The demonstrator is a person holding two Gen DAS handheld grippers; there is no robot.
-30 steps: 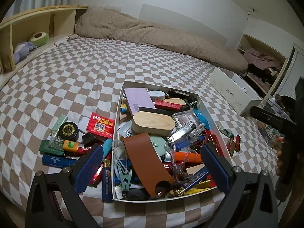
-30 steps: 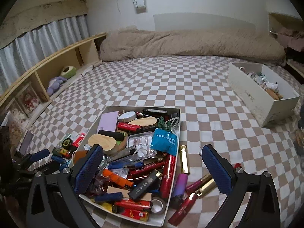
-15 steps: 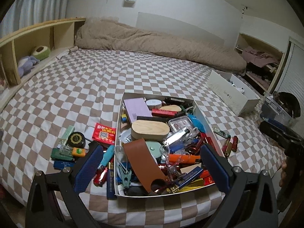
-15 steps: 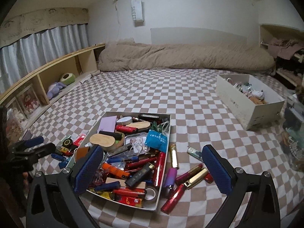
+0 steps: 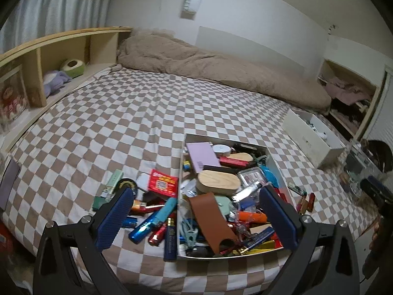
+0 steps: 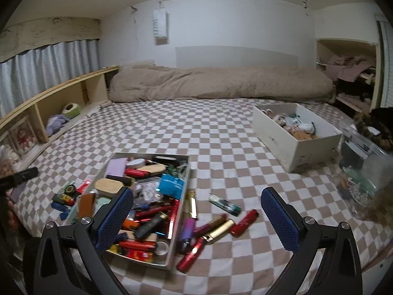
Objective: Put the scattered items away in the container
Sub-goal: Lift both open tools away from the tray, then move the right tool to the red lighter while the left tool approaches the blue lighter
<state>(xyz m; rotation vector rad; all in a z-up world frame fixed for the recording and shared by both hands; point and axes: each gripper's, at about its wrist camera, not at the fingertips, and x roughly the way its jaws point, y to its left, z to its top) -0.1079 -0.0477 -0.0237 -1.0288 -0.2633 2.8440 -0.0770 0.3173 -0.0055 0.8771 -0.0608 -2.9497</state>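
Here, both the left gripper (image 5: 195,218) and right gripper (image 6: 196,218) hung empty above the bed (image 6: 221,132), jaws spread wide. The container (image 6: 183,196) sat crammed between two scatters: the blue tube (image 5: 153,221) left, the red lipstick (image 6: 244,222) right. Judged best: descend squarely over one loose tube, gripping mid-length.

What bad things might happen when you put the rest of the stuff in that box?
The box is already heaped, so added things may slide back out. It sits near the bed's front edge, so a push might tip it off. The red tube beside it lies near that edge too and may roll off.
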